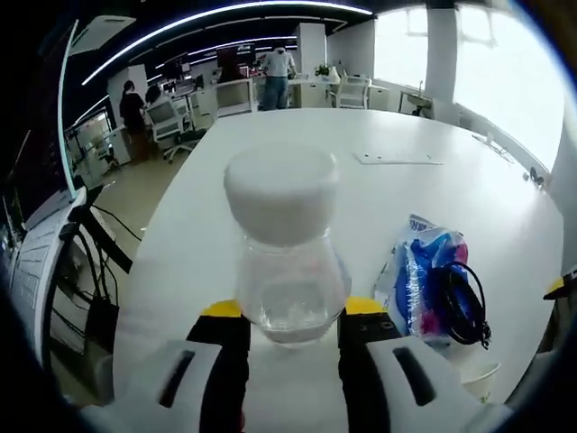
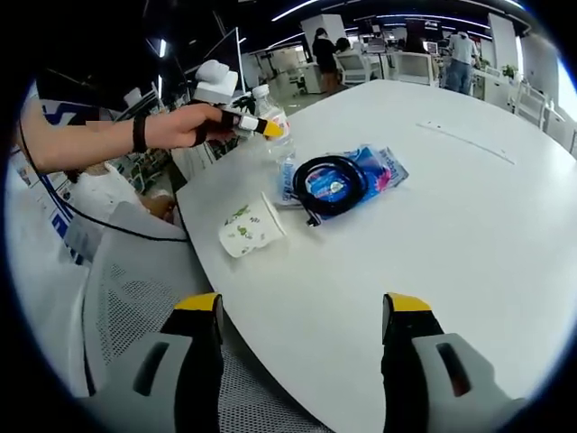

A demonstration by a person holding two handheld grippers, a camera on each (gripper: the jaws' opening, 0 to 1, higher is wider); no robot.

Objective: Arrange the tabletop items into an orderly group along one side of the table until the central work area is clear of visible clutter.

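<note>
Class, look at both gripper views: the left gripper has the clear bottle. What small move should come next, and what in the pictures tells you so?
Probably set the bottle down beside the blue packet. The left gripper is shut on it, near the table edge where the packet, black cable and tipped paper cup already cluster. The right gripper hangs open.

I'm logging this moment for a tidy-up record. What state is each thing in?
Bottle: capped, upright, gripped by the left gripper.
Paper cup: tipped on its side, near the table edge.
Cable: coiled, lying on the packet.
Packet: flat on the table.
Right gripper: open, holding nothing.
</note>
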